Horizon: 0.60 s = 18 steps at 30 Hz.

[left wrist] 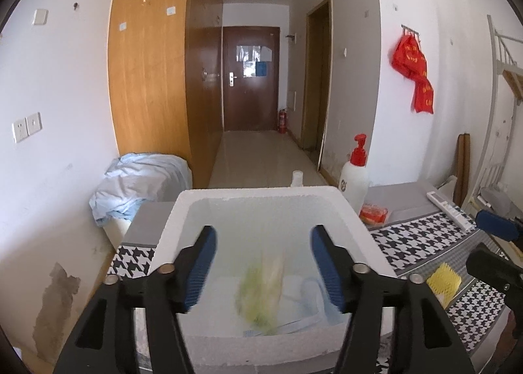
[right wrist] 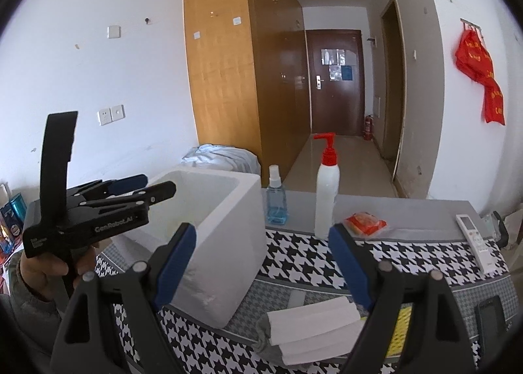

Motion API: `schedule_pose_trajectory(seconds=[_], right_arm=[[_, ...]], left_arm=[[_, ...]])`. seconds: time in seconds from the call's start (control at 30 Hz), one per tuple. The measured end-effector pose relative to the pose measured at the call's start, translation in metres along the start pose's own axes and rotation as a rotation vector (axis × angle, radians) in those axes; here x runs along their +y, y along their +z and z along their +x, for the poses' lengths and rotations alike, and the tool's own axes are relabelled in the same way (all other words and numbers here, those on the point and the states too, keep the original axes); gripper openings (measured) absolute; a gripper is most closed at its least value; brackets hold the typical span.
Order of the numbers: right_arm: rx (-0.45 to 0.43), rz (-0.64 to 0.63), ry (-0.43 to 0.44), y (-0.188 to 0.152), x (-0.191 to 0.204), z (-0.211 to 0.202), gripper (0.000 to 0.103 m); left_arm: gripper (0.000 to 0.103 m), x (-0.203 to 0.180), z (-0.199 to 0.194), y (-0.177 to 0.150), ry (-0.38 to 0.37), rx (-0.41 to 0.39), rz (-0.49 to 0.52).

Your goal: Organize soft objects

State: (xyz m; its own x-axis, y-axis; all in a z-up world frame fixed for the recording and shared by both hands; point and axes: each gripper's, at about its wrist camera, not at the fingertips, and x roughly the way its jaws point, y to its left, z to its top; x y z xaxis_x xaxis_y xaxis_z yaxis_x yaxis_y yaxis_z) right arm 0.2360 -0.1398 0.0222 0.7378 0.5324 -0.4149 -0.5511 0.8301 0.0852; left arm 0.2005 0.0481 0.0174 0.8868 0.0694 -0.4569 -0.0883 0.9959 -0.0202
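Soft objects sit in the white foam box [left wrist: 261, 197] at the lower centre of the left wrist view: a blurred yellow-green bundle [left wrist: 261, 292] lies on pale blue-white cloth [left wrist: 304, 295] at the bottom of the box. The box rests on a surface [left wrist: 425, 243] covered in a black-and-white houndstooth cloth. A yellow sponge [left wrist: 444, 281] lies on the surface at the lower right, an orange packet [left wrist: 373, 213] and a white pump bottle with a red top [left wrist: 354, 178] stand just right of the box, and a remote control [left wrist: 449, 210] lies farther right. Crumpled light blue fabric [left wrist: 140, 184] is heaped at the middle left, against a wooden wardrobe [left wrist: 147, 63]. A corridor runs back to a dark brown door [left wrist: 250, 80] at upper centre. The left gripper [left wrist: 263, 263] hovers over the box, its fingers [left wrist: 202, 266] spread wide and holding nothing.

In the right wrist view, the foam box [right wrist: 228, 243] stands at centre left on the houndstooth surface [right wrist: 310, 263]. A folded white and grey cloth [right wrist: 310, 328] lies at the bottom centre beside the sponge [right wrist: 400, 328]. A blue spray bottle [right wrist: 276, 197] and the pump bottle [right wrist: 327, 187] stand behind. The right gripper [right wrist: 263, 263] hangs above the folded cloth, fingers [right wrist: 176, 263] parted and empty. At the left, the left gripper [right wrist: 147, 186] is held level over the box rim.
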Motion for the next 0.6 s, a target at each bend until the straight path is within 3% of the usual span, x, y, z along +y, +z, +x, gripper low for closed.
schedule_pose_trajectory(seconds=[0.1,0.2,0.33,0.6], right_arm=[[-0.004,0.001,-0.002,0.000,-0.001,-0.003,0.086],[-0.009,0.003,-0.005,-0.003,-0.004,-0.009,0.086],[-0.018,0.001,-0.013,-0.007,-0.007,-0.019,0.086],[-0.035,0.015,-0.031,-0.010,-0.011,-0.038,0.086]], left_arm=[[0.096,-0.003,-0.006,0.000,0.001,-0.027,-0.003],[0.102,-0.007,-0.014,0.001,0.000,-0.051,0.000],[0.102,-0.012,-0.024,-0.002,-0.037,-0.060,-0.010],[0.102,-0.025,-0.046,-0.003,-0.034,-0.092,0.014]])
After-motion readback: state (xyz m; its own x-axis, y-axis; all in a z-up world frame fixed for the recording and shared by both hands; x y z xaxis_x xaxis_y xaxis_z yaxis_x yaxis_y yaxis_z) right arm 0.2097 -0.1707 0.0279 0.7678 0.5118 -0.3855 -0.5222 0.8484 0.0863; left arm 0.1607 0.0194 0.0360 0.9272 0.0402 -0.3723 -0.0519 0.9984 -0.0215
